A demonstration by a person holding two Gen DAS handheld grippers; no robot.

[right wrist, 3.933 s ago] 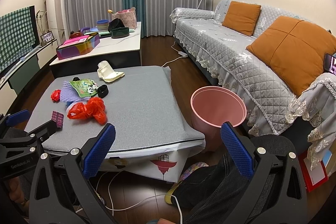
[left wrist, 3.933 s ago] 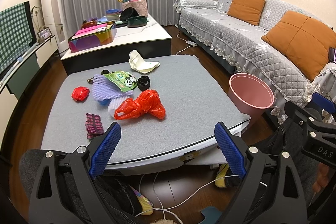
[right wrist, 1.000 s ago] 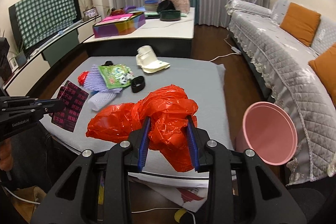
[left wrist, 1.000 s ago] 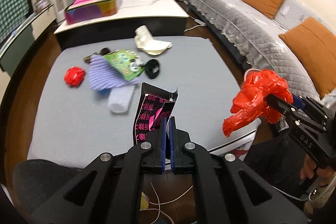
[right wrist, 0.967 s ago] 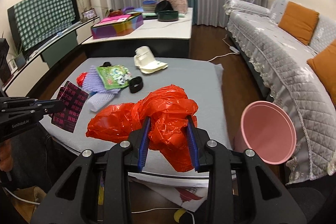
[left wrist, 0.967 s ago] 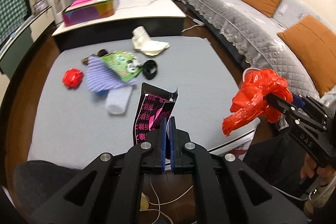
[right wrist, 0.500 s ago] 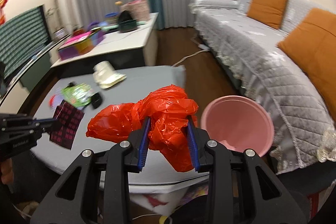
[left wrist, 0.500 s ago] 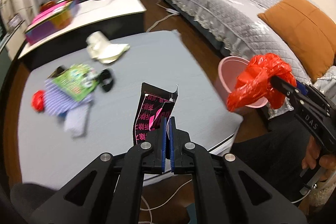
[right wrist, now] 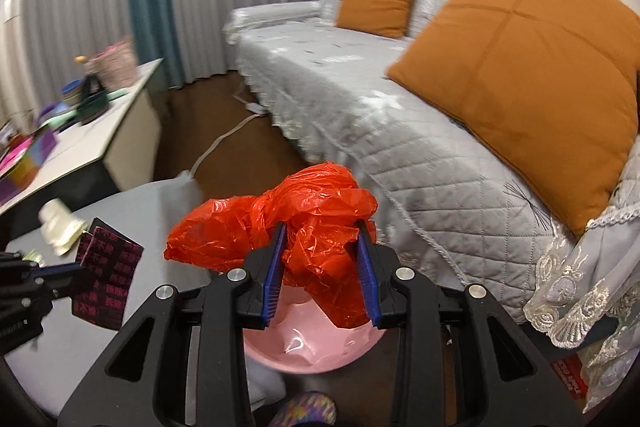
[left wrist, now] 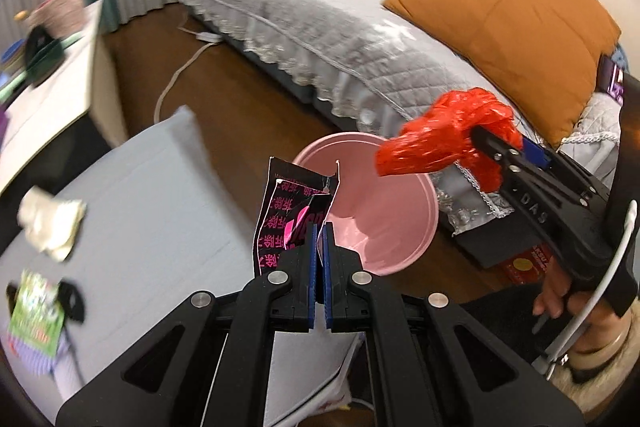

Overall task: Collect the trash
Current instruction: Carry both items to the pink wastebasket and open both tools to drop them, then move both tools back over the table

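A black-and-pink wrapper (left wrist: 294, 215) is held upright, long axis vertical, pinched at its lower edge by the nearly closed left gripper (left wrist: 319, 227) beside the rim of the pink bin (left wrist: 424, 227). A crumpled red plastic bag (right wrist: 296, 227), stretched sideways toward the left, is clamped by the right gripper (right wrist: 320, 239), its jaws part open around the bundle, above the bin beside the grey sofa (right wrist: 360, 115).
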